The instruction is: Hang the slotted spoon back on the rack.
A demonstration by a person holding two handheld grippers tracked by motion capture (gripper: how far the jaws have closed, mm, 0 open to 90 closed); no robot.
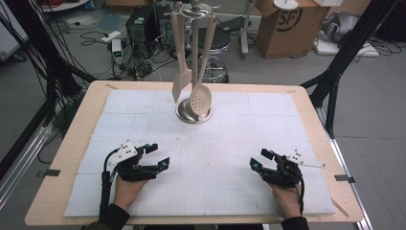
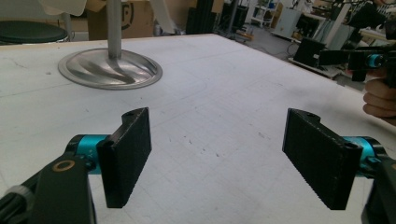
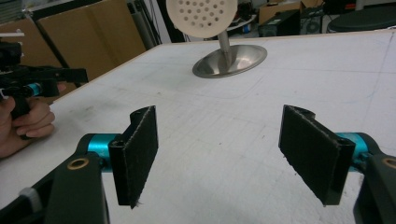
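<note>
both grippers rest low on the counter (image 1: 143,201) with jaws wide and empty, left gripper (image 1: 154,156) and right gripper (image 1: 258,159) well apart from the rack (image 1: 194,111) at the far middle, where a slotted spoon (image 1: 200,98) and a spatula (image 1: 181,79) hang. to lift a utensil cleanly, i'd approach level, close on the handle below the hook, then raise it straight up before pulling away.

bare white mat (image 1: 210,158) lies open between both black two-jaw grippers and ahead of them; the one obstacle is the round steel stand base (image 1: 194,112) at the far centre (cream wooden spatula (image 1: 181,81) and perforated spoon (image 1: 200,98) dangle above it)
</note>
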